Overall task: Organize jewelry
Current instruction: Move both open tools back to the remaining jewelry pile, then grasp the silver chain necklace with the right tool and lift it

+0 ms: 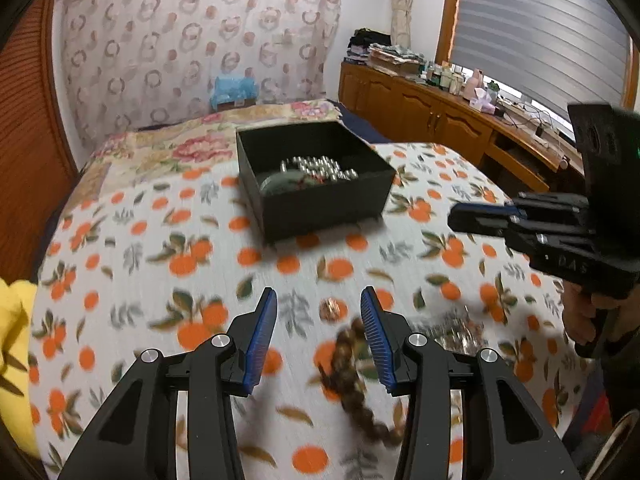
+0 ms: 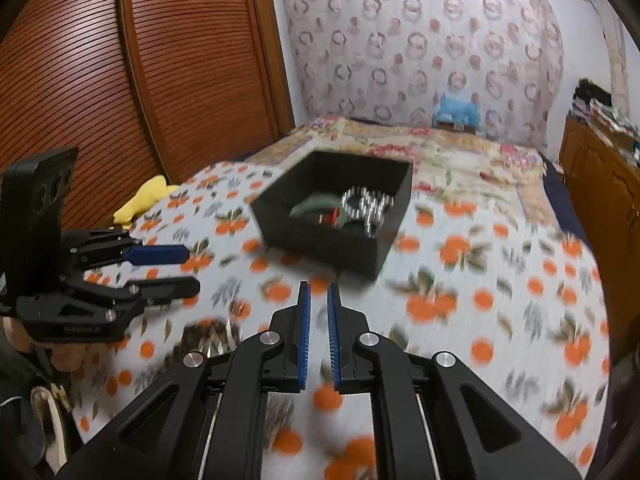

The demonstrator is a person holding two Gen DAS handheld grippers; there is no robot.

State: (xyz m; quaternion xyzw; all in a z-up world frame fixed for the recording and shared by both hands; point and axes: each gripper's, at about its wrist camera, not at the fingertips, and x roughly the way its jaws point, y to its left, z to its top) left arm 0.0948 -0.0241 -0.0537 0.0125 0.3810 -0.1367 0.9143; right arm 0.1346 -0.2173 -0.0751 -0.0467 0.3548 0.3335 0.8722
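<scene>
Risk: the brown bead strand (image 1: 352,372) is limp and lies partly under the right pad of the left gripper (image 1: 318,304), so a closure from here could catch one loop and drag the rest across the orange-print bedspread (image 1: 120,280). The left gripper stands released with nothing between its pads, the strand at its 5 o'clock and the black box (image 1: 320,204), already holding silver beads (image 1: 320,166), at 12 o'clock. The right gripper (image 2: 318,292) is nearly clenched and empty; the box is at its 12 o'clock.

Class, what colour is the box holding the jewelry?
Black box; the left wrist view shows it best.
</scene>
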